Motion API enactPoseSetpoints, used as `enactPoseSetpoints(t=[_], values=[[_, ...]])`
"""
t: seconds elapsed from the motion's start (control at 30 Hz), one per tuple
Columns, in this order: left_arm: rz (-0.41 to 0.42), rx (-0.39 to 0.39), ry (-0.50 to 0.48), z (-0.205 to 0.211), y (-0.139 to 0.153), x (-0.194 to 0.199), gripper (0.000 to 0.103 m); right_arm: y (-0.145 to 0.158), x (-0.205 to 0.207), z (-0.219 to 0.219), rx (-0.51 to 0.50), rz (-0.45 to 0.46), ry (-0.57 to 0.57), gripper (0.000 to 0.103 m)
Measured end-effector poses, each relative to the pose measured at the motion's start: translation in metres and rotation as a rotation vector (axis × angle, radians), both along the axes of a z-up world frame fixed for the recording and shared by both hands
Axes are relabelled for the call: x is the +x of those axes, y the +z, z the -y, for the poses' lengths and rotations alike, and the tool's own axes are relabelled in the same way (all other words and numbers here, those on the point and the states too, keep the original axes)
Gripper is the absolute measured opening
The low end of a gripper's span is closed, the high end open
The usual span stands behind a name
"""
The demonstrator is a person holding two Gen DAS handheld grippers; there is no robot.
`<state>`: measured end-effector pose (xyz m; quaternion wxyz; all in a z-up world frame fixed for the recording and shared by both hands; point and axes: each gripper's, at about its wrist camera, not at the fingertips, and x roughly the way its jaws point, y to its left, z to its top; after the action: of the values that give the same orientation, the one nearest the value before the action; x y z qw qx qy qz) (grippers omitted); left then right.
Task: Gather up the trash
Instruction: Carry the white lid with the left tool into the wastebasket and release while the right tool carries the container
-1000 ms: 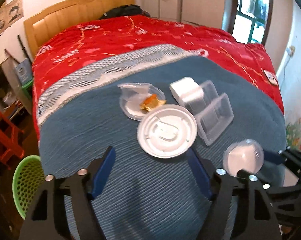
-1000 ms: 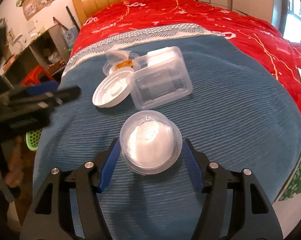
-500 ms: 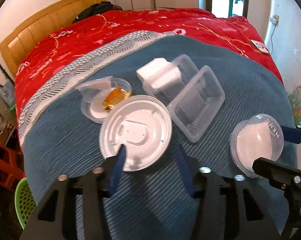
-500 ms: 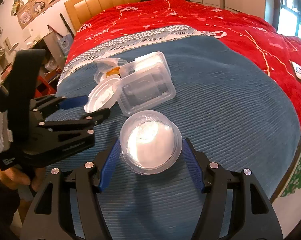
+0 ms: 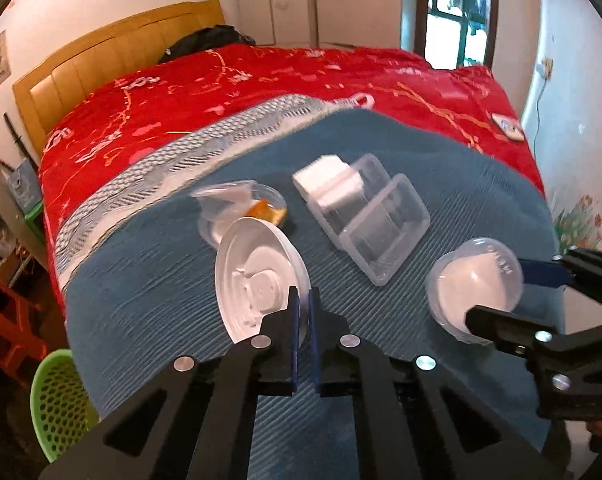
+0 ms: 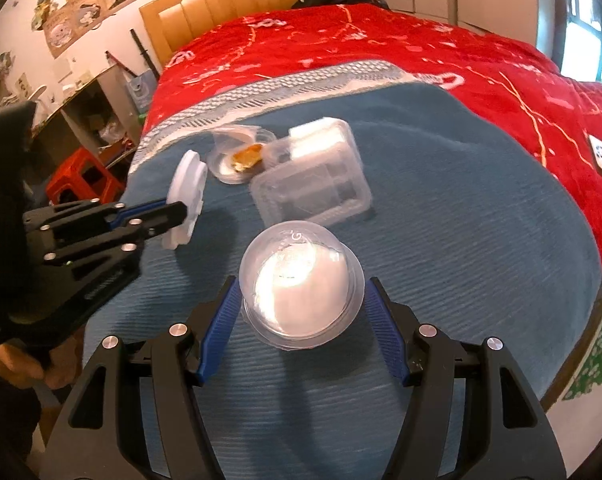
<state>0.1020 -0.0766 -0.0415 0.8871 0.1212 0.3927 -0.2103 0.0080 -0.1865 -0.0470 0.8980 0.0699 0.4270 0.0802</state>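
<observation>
My left gripper point(image 5: 303, 304) is shut on the rim of a white round lid point(image 5: 257, 280), which stands tilted on edge above the blue blanket point(image 5: 149, 304). The right wrist view shows the same lid point(image 6: 187, 196) pinched in the left gripper point(image 6: 177, 212) at the left. My right gripper point(image 6: 301, 308) is shut on a clear domed round container point(image 6: 297, 280) with white contents, its pads on both sides. That container point(image 5: 477, 280) also shows at the right of the left wrist view. A clear rectangular box point(image 5: 381, 228) and a small round tub with an orange scrap point(image 5: 245, 208) lie on the blanket behind.
The bed's far half is covered by a red quilt point(image 5: 261, 92), with a wooden headboard point(image 5: 101, 64) behind. A green perforated basket point(image 5: 57, 404) sits on the floor at the bed's left corner, beside a red stool point(image 5: 5, 320). A person's hand point(image 6: 17, 364) holds the left gripper.
The left gripper's jaws have come together on the white lid's rim and raised it from flat to tilted on edge. The right gripper keeps the domed container as before.
</observation>
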Motion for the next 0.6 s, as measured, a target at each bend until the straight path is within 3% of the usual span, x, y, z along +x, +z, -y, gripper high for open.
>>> enactPoseSetpoints(t=[0.37, 0.6], values=[[0.045, -0.129, 0.178, -0.096, 0.042, -0.026, 0.005, 0.024, 0.013, -0.060, 0.004, 0.042, 0.148, 0.063], [0.067, -0.131, 0.350, -0.173, 0.047, -0.030, 0.005, 0.032, 0.032, -0.112, 0.009, 0.051, 0.255, 0.063]])
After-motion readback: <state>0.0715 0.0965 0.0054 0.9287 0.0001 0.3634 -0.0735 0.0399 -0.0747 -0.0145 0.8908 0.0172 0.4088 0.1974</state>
